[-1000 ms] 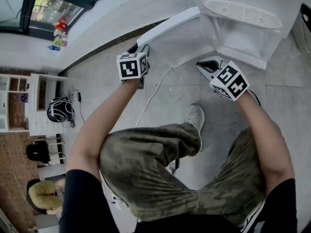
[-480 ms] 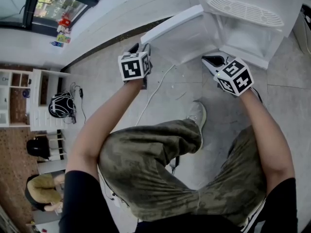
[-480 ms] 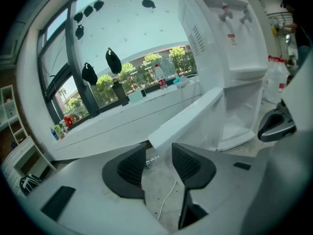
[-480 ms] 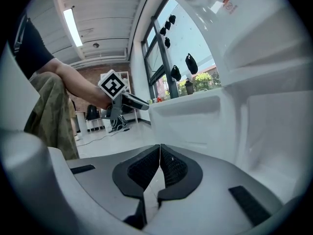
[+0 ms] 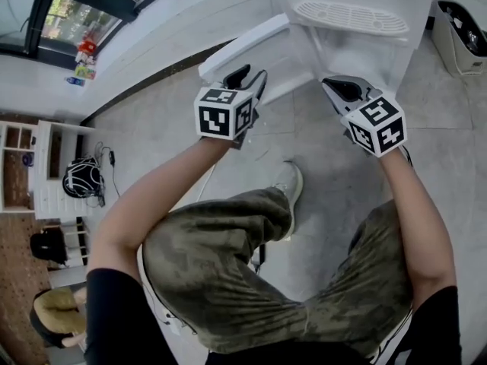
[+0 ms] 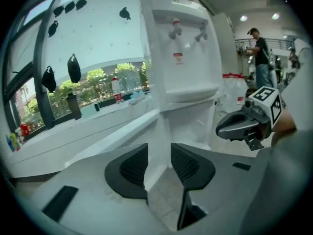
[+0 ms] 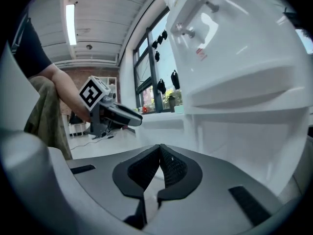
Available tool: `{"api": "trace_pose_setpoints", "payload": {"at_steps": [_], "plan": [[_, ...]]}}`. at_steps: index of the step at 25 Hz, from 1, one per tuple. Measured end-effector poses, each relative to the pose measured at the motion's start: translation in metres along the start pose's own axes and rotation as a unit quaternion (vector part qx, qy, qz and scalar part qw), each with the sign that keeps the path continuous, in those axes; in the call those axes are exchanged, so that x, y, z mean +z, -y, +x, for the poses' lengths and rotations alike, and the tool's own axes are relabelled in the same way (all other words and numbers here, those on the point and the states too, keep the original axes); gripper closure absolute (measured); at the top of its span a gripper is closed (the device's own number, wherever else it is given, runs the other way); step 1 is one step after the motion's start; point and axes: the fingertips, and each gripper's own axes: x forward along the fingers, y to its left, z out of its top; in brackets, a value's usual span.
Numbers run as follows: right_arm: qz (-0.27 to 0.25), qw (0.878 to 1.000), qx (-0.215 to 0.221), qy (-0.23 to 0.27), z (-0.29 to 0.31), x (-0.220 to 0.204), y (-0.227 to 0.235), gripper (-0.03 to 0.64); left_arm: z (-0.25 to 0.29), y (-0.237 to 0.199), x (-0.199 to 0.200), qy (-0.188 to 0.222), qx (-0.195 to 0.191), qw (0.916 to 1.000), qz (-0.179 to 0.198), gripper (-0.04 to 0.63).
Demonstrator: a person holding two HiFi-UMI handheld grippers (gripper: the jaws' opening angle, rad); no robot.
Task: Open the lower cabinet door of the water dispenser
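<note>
Faces a tall white plastic water dispenser with its flat white lower cabinet door already swung out to the left, above the grey floor; judged from this, mostly done with the opening.

Holds the left gripper right at the free end of that door, jaws standing apart, with the white end face showing in the gap between the pads; no pressing seen, and cannot tell whether either pad touches it.

Holds the right gripper with jaws fully together on nothing, near the front of the dispenser base, to the right of the door and apart from it.

For any further swing, depends on one relation: door end straight ahead of the left jaws, long edge upright, hinge side away toward the dispenser; so probably work for the left, the nearer one, moving sideways to the left.
</note>
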Motion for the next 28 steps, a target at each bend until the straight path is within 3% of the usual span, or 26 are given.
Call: {"api": "trace_pose_setpoints", "payload": {"at_steps": [4,7,9,11,12,14,16,17,19,23,26,28], "plan": [[0.022,0.998,-0.058,0.019,-0.041,0.006,0.032,0.617,0.021,0.058,0.028,0.05,-0.082,0.9949,-0.03,0.52],[0.025,0.994,-0.101,0.018,-0.075,-0.002,0.055,0.617,0.043,0.106,0.03,0.059,-0.143,0.9863,-0.057,0.563],[0.018,0.991,-0.13,0.012,-0.097,-0.012,0.072,0.617,0.061,0.137,0.033,0.057,-0.183,0.9797,-0.059,0.58],[0.009,0.987,-0.16,-0.002,-0.121,-0.023,0.089,0.617,0.081,0.173,0.041,0.062,-0.225,0.9717,-0.036,0.589],[0.006,0.984,-0.175,-0.017,-0.135,-0.032,0.095,0.617,0.09,0.194,0.046,0.066,-0.253,0.9651,-0.018,0.589],[0.013,0.976,-0.207,-0.063,-0.161,-0.049,0.1,0.617,0.104,0.242,0.047,0.063,-0.324,0.9438,0.011,0.591],[0.077,0.966,-0.236,-0.079,-0.179,-0.062,0.092,0.617,0.108,0.282,0.038,0.046,-0.389,0.9198,0.025,0.592],[0.127,0.957,-0.248,-0.077,-0.186,-0.07,0.082,0.617,0.108,0.294,0.034,0.037,-0.408,0.9117,0.031,0.592],[0.207,0.936,-0.274,-0.083,-0.197,-0.088,0.063,0.617,0.107,0.306,0.03,0.014,-0.422,0.9063,0.025,0.592],[0.286,0.895,-0.335,-0.072,-0.232,-0.096,0.037,0.617,0.087,0.292,0.028,-0.052,-0.391,0.9159,-0.072,0.592],[0.329,0.854,-0.397,-0.072,-0.271,-0.095,0.005,0.617,0.057,0.287,0.047,-0.058,-0.375,0.9224,-0.075,0.592],[0.368,0.827,-0.413,-0.096,-0.284,-0.092,-0.037,0.617,0.026,0.283,0.055,-0.074,-0.375,0.9207,-0.077,0.592]]}}
